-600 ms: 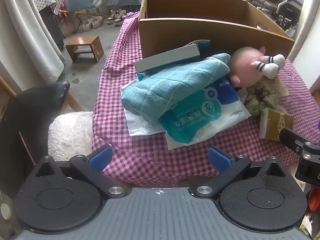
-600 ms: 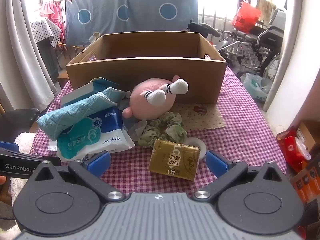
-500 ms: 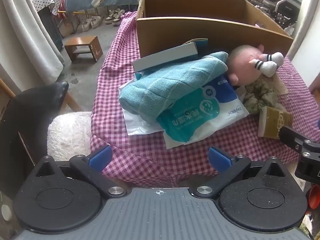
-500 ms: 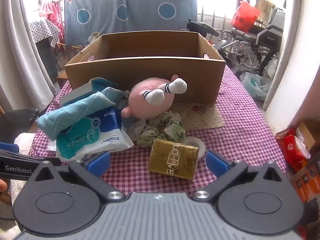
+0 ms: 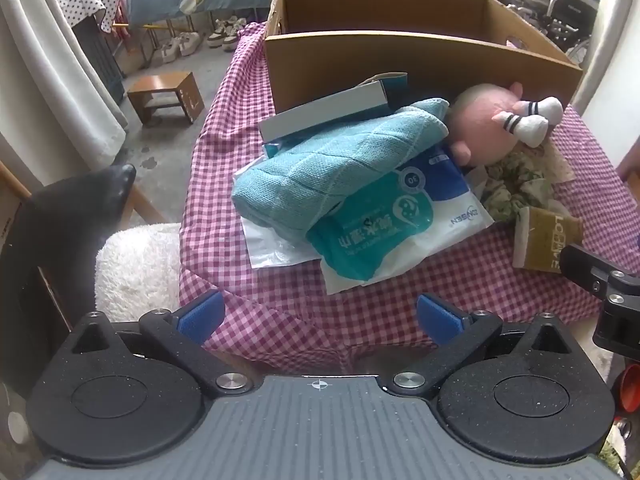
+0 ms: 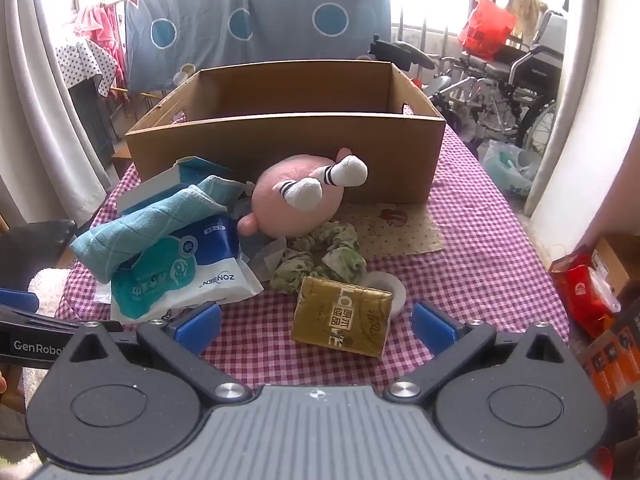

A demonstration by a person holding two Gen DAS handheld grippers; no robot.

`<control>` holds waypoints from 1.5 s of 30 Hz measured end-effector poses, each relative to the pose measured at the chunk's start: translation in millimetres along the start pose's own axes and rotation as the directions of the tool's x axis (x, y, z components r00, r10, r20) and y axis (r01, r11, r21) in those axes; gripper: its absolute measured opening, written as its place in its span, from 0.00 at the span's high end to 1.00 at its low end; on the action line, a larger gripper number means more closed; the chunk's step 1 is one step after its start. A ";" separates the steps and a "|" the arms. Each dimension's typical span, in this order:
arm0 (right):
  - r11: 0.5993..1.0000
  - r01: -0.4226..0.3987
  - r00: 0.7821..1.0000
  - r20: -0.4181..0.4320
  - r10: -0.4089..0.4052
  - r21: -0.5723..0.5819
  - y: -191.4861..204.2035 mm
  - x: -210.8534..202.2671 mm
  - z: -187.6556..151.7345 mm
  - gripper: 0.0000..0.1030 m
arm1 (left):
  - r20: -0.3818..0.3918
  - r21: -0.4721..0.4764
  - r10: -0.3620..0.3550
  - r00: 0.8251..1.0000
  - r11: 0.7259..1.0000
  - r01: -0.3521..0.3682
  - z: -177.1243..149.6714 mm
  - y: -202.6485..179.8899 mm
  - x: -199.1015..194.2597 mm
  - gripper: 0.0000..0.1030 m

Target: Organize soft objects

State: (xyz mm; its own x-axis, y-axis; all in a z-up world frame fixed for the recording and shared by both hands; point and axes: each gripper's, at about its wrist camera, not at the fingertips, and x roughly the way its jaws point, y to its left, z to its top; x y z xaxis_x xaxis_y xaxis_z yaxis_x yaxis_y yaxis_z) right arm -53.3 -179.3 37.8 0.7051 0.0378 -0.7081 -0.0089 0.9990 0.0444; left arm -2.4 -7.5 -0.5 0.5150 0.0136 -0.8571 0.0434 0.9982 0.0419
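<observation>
A pile lies on the checked tablecloth in front of an open cardboard box. A folded teal towel rests on a wet-wipe pack, with a pink plush toy and a green scrunchie beside them. A gold tissue pack lies nearest my right gripper, which stands open just short of it. My left gripper is open at the table's near edge, below the wipe pack, with nothing between its fingers.
A white-and-blue carton leans against the box behind the towel. A tape roll peeks from behind the gold pack. A patterned cloth lies flat by the box. A fluffy white seat and dark chair back stand left of the table.
Both grippers have crept slightly toward the pile, which sits a little lower and larger in the views. Neither has touched anything, and both stay open.
</observation>
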 end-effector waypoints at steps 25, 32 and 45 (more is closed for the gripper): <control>1.000 -0.003 1.000 -0.023 0.003 0.004 0.8 0.5 -1.3 0.00 | -0.007 -0.001 0.001 1.000 1.000 -0.001 -1.8 0.9 -0.7 0.00; 1.000 -0.002 1.000 -0.022 0.002 0.004 0.7 0.2 -1.6 0.00 | -0.008 -0.003 0.002 1.000 1.000 -0.002 -2.0 1.4 -0.3 0.00; 1.000 -0.005 1.000 -0.022 0.006 0.008 -0.4 -0.2 -1.7 0.00 | -0.010 -0.002 0.004 1.000 1.000 -0.004 -2.5 1.9 -0.3 0.00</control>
State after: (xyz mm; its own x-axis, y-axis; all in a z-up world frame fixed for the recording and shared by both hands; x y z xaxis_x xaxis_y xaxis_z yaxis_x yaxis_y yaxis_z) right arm -54.6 -179.7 36.7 0.6890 0.0440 -0.7235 -0.0071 0.9985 0.0540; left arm -4.6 -5.4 -1.5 0.5069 0.0179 -0.8618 0.0401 0.9982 0.0443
